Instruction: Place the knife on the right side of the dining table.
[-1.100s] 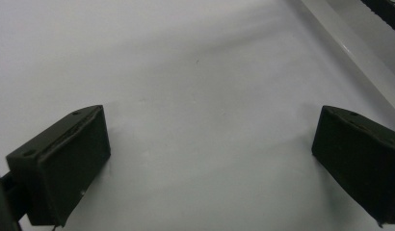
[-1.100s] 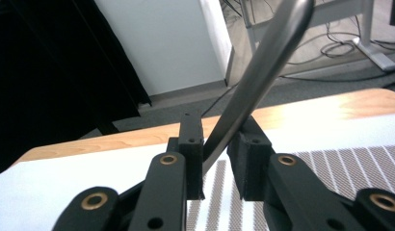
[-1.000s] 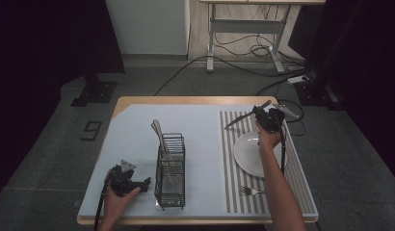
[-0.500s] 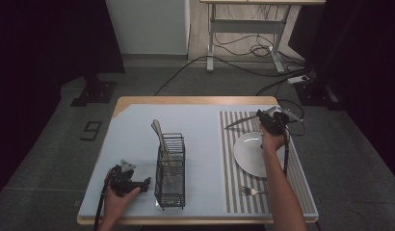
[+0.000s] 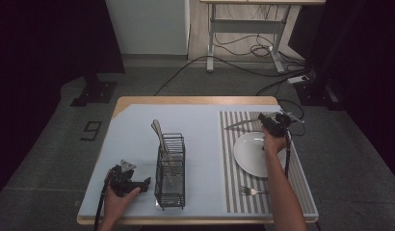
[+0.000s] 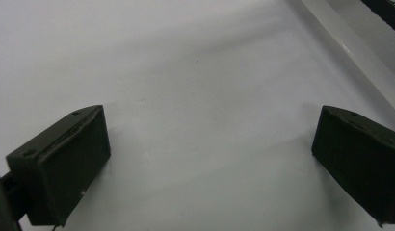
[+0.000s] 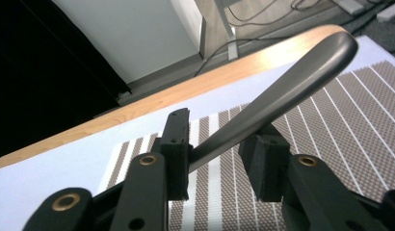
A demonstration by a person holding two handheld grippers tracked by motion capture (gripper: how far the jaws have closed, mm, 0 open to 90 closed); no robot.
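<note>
A table knife (image 5: 238, 126) lies nearly level above the far edge of the striped placemat (image 5: 229, 192), just beyond the white plate (image 5: 253, 154). Its grey handle (image 7: 282, 91) runs between the jaws of my right gripper (image 5: 269, 123) (image 7: 218, 144). Those jaws have just been opening. The handle leans on the left-hand pad and a gap shows at the other. My left gripper (image 5: 141, 185) (image 6: 210, 159) rests on the pale mat beside the black wire cutlery holder (image 5: 170, 168), jaws wide apart with nothing between them.
A fork (image 5: 251, 191) lies on the striped placemat in front of the plate. A long utensil (image 5: 159, 134) stands tilted in the wire holder. The wooden table edge (image 5: 195, 100) runs along the far side, with cables on the floor beyond.
My right hand has sunk a little toward the placemat, and the knife has come down with it to lie flatter. The left hand has stayed put.
</note>
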